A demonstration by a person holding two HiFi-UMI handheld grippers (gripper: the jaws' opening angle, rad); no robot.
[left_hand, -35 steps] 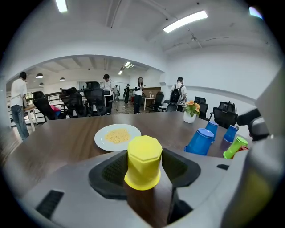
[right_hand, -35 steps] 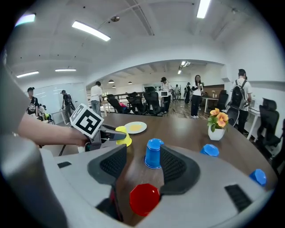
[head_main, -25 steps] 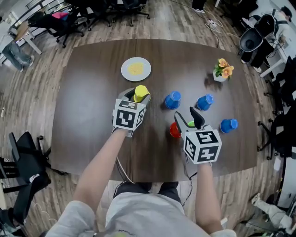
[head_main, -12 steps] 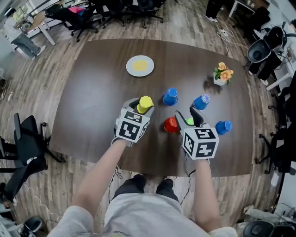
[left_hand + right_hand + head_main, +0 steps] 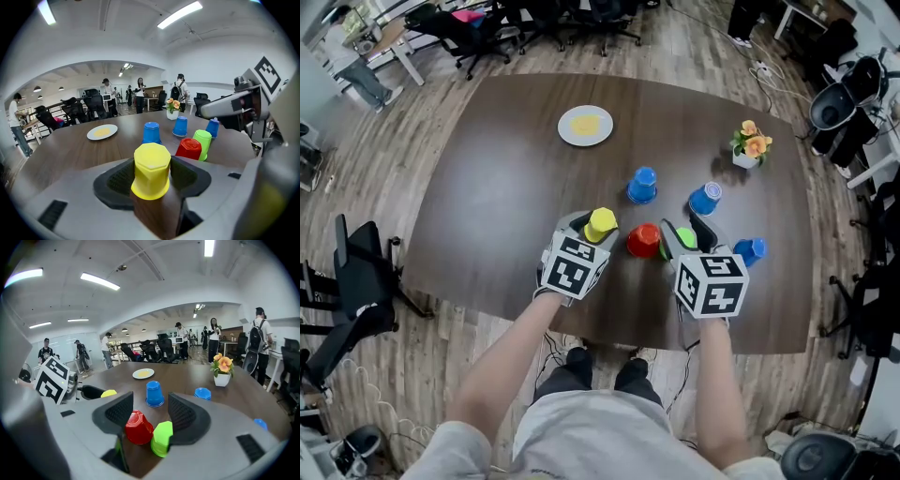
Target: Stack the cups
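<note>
Spanning the view: one dark brown wooden table (image 5: 487,187), bare and roomy at left. Pinching one yellow plastic cup (image 5: 151,169) near the front edge: left claw (image 5: 592,223). Straddling, spread wide, one red plastic cup (image 5: 643,240) and one green plastic cup (image 5: 162,438) side by side: right claw (image 5: 682,231). Standing apart nearby: three blue plastic cups (image 5: 642,185) (image 5: 705,198) (image 5: 750,250). All six bases up, axes roughly upright.
</note>
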